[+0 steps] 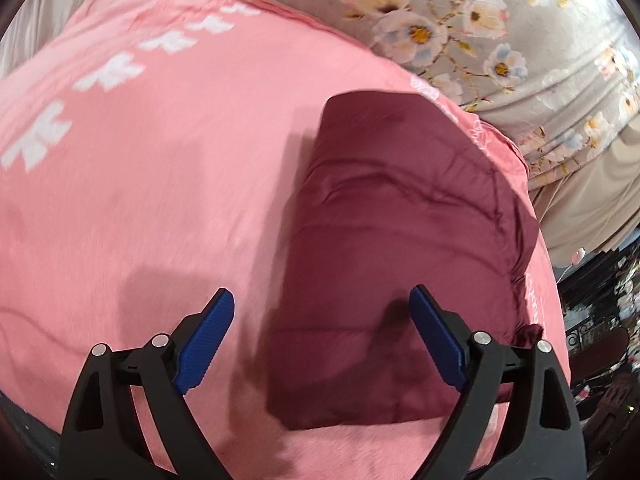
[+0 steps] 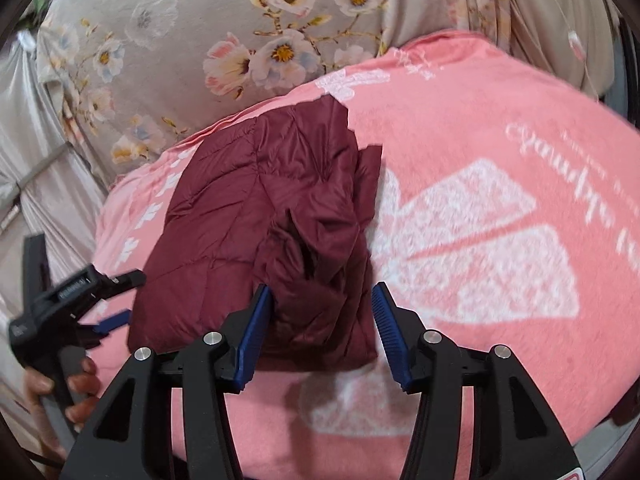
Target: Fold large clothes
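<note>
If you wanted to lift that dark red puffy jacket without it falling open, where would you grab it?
Probably at the near edge of the maroon jacket, coming in low from the person's side. There the folded layers stack into a thick bundle, right between the open right gripper fingers, so one pinch could catch them together. The left gripper is also open.

Black gripper [image 2: 322,332] frames, ribbed blue pads [image 2: 252,340], silver screws [image 2: 213,337].

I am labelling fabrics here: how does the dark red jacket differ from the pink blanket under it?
The dark red jacket is plain, quilted and folded into a compact bundle; the pink blanket is spread wide, fuzzy, and carries white patterns and lettering. The jacket lies on top, covering only part of the blanket. Both are reddish textiles.
</note>
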Demonstrator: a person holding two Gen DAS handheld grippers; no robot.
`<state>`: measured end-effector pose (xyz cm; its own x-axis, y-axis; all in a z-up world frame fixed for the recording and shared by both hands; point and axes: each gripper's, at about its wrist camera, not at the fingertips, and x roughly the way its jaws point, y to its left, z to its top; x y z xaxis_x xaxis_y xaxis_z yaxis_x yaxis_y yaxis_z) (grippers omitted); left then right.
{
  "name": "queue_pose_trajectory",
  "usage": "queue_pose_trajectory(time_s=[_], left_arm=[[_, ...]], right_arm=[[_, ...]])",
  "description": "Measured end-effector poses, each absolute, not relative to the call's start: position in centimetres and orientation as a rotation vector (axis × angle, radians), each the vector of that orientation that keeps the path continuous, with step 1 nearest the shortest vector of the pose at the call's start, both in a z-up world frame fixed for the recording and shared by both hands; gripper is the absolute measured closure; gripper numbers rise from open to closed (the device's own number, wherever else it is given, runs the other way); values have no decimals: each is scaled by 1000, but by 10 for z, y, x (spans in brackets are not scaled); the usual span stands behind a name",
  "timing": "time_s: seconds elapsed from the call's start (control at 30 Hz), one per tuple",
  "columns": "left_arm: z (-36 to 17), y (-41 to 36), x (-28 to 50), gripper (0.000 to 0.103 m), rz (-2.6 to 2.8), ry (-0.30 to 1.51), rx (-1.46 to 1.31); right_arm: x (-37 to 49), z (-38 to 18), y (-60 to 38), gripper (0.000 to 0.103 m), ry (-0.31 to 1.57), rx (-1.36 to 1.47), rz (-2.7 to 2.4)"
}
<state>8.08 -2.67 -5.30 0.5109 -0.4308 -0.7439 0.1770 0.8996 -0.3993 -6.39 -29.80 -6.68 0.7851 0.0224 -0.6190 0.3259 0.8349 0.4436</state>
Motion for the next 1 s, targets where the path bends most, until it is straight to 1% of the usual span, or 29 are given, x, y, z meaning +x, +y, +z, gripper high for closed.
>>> queue_pose_trajectory(time_s=[0.03,0.07,0.13,0.23,0.27,0.3,0.37,0.4,0.5,0.63,0.73,0.8,0.83,0.87,0.93,1.0], left_arm=[[-56,-26,81,16,-373,979,-293],[-59,-24,80,16,-375,987,-300],[-61,-23,77,16,-376,988,-305],[-56,-23,74,16,-372,972,-267],[-56,-23,73,16,-366,967,-250],[-56,-24,73,16,-362,964,-239],[-60,-25,73,15,-363,967,-227],[-64,-27,73,15,-370,975,-230],[-71,-31,73,14,-384,992,-231],[-78,-36,72,10,-357,981,-203],[-75,-33,74,11,-354,996,-227],[-66,-32,74,12,-375,989,-236],[-62,-32,74,12,-383,983,-243],[-58,-33,74,12,-390,977,-254],[-49,-35,74,12,-402,972,-276],[-35,-45,71,12,-431,953,-288]], right_arm=[[-64,-72,-298,77,657,602,-142],[-63,-75,-297,94,662,611,-120],[-63,-76,-293,97,668,604,-125],[-86,-56,-293,99,549,629,-85],[-88,-54,-293,99,544,618,-92],[-88,-58,-293,99,564,603,-113],[-75,-83,-291,99,677,563,-159],[-66,-109,-286,99,749,559,-175],[-61,-113,-271,99,743,455,-219],[-65,-98,-260,96,737,362,-250],[-82,-79,-269,87,681,410,-250],[-90,-66,-281,78,643,465,-252],[-91,-61,-286,69,632,487,-253],[-92,-56,-290,63,616,508,-251],[-92,-45,-297,62,584,519,-249],[-85,-35,-296,57,568,491,-247]])
